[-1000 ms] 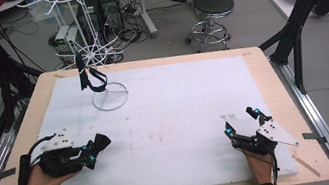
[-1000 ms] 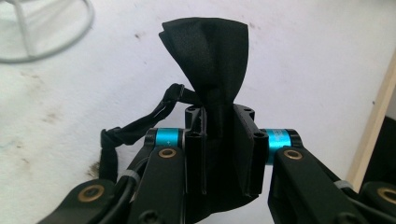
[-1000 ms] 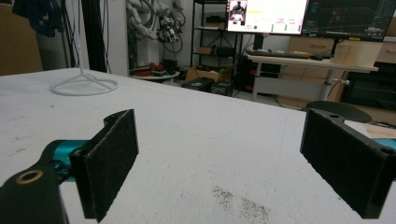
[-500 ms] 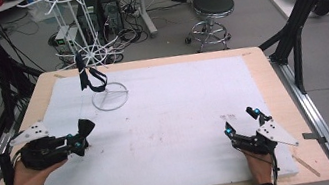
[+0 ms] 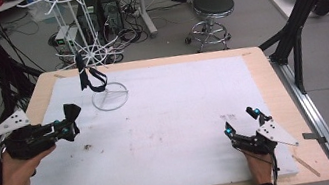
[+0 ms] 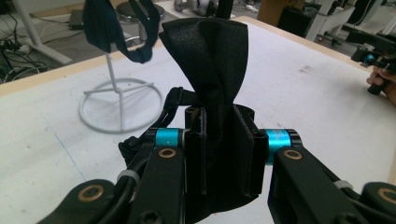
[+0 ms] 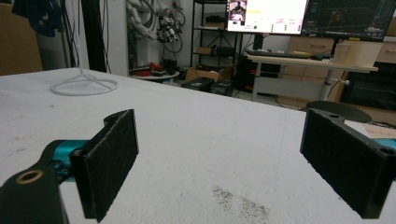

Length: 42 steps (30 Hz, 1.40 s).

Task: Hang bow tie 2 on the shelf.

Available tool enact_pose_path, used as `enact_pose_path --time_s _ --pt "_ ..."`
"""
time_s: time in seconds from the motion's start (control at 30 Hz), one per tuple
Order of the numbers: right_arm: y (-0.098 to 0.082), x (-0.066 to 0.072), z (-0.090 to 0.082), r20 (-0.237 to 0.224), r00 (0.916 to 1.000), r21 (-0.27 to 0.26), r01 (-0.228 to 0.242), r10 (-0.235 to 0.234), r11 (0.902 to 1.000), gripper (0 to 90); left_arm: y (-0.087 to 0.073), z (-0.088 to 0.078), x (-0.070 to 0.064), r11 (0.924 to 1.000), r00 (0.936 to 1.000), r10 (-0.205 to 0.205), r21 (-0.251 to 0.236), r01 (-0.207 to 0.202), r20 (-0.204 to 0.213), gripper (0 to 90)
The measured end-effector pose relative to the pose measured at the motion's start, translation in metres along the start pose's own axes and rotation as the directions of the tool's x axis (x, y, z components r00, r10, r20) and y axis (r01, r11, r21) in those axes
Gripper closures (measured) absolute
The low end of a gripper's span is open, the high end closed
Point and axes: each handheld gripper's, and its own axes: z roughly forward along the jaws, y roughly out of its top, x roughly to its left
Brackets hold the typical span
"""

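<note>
The right gripper [image 5: 241, 121] sits low on the near right corner of the white foam-covered table [image 5: 181, 115]. Its two black jaws stand wide apart with nothing between them, and it has not moved.

The left gripper [image 5: 66, 128] is on the near left side. Its jaws are squeezed tight on a small piece of black cloth [image 6: 212, 60], which sticks up out of them like a little fan. A second ago this gripper was lower and nearer the person. Now it has come up off the table and gone further out, toward the stand (the cloth came along with it).

Further back stands a tall white wire rack with a round ring foot [image 5: 110, 96]. One dark strap-like cloth [image 5: 89, 77] already hangs on it.

So the pick-up part looks done. The job now seems to be carrying the black cloth over to the rack and hanging it up there. The cloth is near the rack but not touching it yet.
</note>
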Motion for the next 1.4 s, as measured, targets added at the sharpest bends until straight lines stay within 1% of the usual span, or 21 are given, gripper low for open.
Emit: enact_pose_path --time_s 0.17,0.2,0.4,0.63,0.7,0.9,1.07,1.3,1.4 --pt "0.0 0.0 0.0 0.0 1.0 -0.004 0.006 -0.006 1.0 10.8 0.007 -0.001 0.007 0.9993 0.9998 -0.009 -0.035 0.008 -0.019 75.4" --pt "0.0 0.0 0.0 0.0 1.0 -0.004 0.006 -0.006 1.0 10.8 0.008 -0.002 0.009 0.9995 0.9998 -0.007 -0.032 0.006 -0.021 75.5" --pt "0.0 0.0 0.0 -0.001 1.0 -0.004 0.005 -0.005 1.0 10.8 0.016 -0.003 0.021 0.9978 0.9989 -0.015 -0.066 0.013 -0.043 75.5" --pt "0.0 0.0 0.0 -0.001 1.0 -0.003 0.006 -0.006 1.0 10.8 0.026 -0.003 0.034 0.9971 0.9967 -0.024 -0.074 0.018 -0.078 75.5" --pt "0.0 0.0 0.0 0.0 1.0 -0.001 -0.002 0.002 1.0 10.8 0.029 -0.002 0.038 0.9962 0.9969 -0.028 -0.084 0.021 -0.073 75.5" --pt "0.0 0.0 0.0 -0.001 1.0 -0.001 -0.002 0.002 1.0 10.8 0.038 0.002 0.044 0.9961 0.9963 -0.015 -0.088 0.007 -0.085 75.5" --pt "0.0 0.0 0.0 0.002 1.0 0.0 -0.005 0.005 1.0 10.8 0.045 0.004 0.048 0.9959 0.9946 -0.017 -0.09 0.008 -0.102 75.5" --pt "0.0 -0.001 0.0 0.0 1.0 -0.002 -0.007 0.007 1.0 10.8 0.058 0.006 0.059 0.9958 0.9924 -0.012 -0.092 0.0 -0.123 75.5" --pt "0.0 -0.001 0.0 0.001 1.0 -0.007 0.0 0.0 1.0 10.8 0.065 0.007 0.063 0.9955 0.9915 -0.01 -0.094 -0.002 -0.13 75.5"
